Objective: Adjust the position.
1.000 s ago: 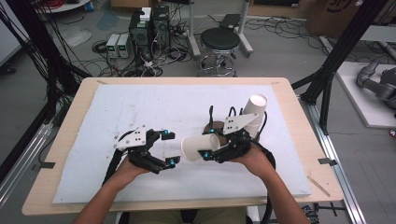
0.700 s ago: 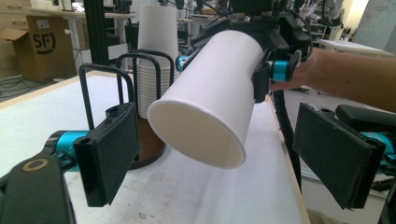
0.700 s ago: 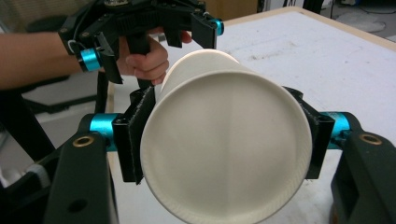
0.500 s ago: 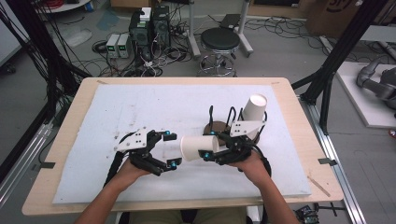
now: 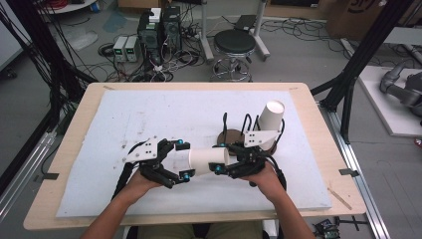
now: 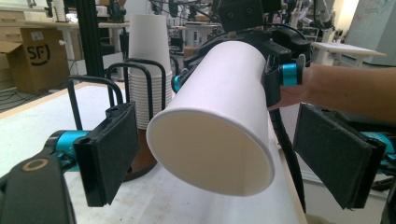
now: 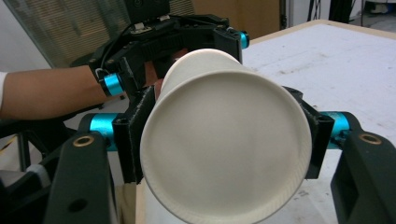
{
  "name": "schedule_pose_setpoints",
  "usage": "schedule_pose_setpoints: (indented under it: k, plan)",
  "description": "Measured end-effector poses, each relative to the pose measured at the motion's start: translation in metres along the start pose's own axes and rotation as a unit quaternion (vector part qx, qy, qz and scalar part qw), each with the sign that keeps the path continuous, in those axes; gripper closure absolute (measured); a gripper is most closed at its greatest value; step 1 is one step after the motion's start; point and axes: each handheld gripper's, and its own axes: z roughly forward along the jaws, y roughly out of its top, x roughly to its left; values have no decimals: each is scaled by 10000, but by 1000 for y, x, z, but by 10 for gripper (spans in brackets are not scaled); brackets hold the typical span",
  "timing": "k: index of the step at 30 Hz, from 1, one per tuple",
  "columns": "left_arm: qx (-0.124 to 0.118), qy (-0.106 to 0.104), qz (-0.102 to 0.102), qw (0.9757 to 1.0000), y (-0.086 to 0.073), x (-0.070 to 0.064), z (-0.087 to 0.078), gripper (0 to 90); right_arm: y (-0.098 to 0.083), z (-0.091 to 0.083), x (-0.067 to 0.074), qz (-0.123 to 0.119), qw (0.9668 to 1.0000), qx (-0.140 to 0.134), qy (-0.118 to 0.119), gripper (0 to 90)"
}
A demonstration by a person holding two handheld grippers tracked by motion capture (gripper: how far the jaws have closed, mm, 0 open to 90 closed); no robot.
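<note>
Handover of a paper cup (image 5: 209,160) above the white mat (image 5: 149,114): your right gripper (image 5: 222,159) pinches the cup near its closed base and holds it on its side, open mouth toward your left gripper (image 5: 184,160), whose jaws stand spread on either side of the rim without touching it. Close the left pads (image 6: 109,151) gently on the wall just behind the rim, since a hard squeeze would crumple it. Release the right grip only once the left holds firm, keeping clear of the cup stack (image 5: 271,119) in its holder (image 5: 234,132).
</note>
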Motion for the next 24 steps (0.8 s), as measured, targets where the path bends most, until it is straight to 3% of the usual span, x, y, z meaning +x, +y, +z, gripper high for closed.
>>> schedule_pose_setpoints:
  k: [10, 24]
  plan:
    - [40, -116, 41, 9999, -1, -3, 4, 147, 3, 7, 0, 153, 9987, -285, 389, 345]
    - [155, -101, 46, 9998, -2, -1, 4, 217, 2, 6, -2, 197, 9987, -255, 407, 346]
